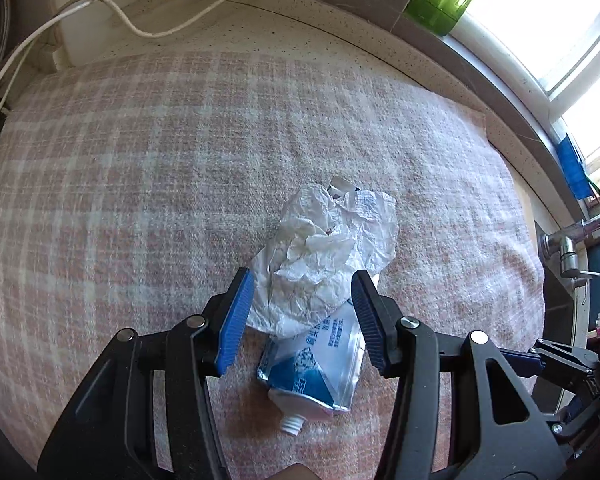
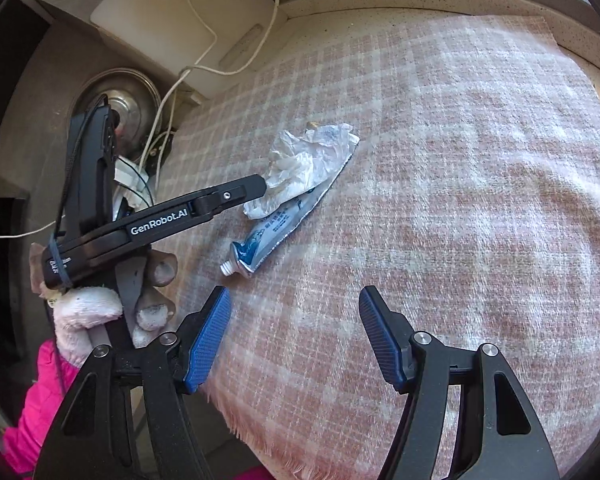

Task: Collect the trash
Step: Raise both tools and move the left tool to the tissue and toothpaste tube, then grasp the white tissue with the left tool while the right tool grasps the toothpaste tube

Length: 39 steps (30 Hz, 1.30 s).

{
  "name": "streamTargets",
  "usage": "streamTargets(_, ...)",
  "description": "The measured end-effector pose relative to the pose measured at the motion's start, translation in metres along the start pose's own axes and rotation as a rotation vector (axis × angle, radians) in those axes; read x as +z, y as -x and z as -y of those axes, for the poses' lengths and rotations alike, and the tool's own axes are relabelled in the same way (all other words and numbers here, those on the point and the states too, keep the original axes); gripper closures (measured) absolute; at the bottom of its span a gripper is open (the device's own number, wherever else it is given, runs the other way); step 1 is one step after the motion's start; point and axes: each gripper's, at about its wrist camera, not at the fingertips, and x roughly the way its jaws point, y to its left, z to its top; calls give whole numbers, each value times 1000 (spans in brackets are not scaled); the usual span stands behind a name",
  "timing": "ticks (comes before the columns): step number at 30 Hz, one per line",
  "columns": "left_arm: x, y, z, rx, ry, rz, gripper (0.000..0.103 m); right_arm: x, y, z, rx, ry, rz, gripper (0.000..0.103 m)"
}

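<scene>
The step in hand was the approach to the first pickup. The left claw (image 1: 302, 312) stood released, its blue pads (image 1: 236, 320) straddling the crumpled white paper (image 1: 320, 256) without pressing on it. That paper lay on the flattened toothpaste tube (image 1: 316, 372), both near the middle of the pink checked cloth (image 1: 140, 180) covering the desk. The right claw (image 2: 294, 336) hung released and empty over bare cloth, apart from the trash.

The next move probably called for lowering the left claw and clenching on the paper wad, which would likely compress easily. The tube beneath would need a separate low grasp.

A speckled ledge (image 1: 340, 36) bordered the cloth below a bright window (image 1: 540, 20). White cables (image 1: 112, 12) crossed a white appliance (image 2: 180, 16), and a metal tap (image 1: 568, 248) stood at one edge.
</scene>
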Motion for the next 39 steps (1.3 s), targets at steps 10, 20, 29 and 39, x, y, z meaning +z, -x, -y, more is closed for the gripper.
streamTargets(10,13,-32,10,12,-35,-32,51,9,-9,11,42,-54,-16,37)
streamTargets(20,18,-27,-19,-3,32,-1,90,18,-30,2,76,-59,-54,38)
streamTargets(29,3,-8,-56,25,108,34,93,27,-69,-11,111,-89,-114,45)
streamTargets(39,-31,16,-112,16,232,64,93,58,-117,-11,170,-238,-159,60)
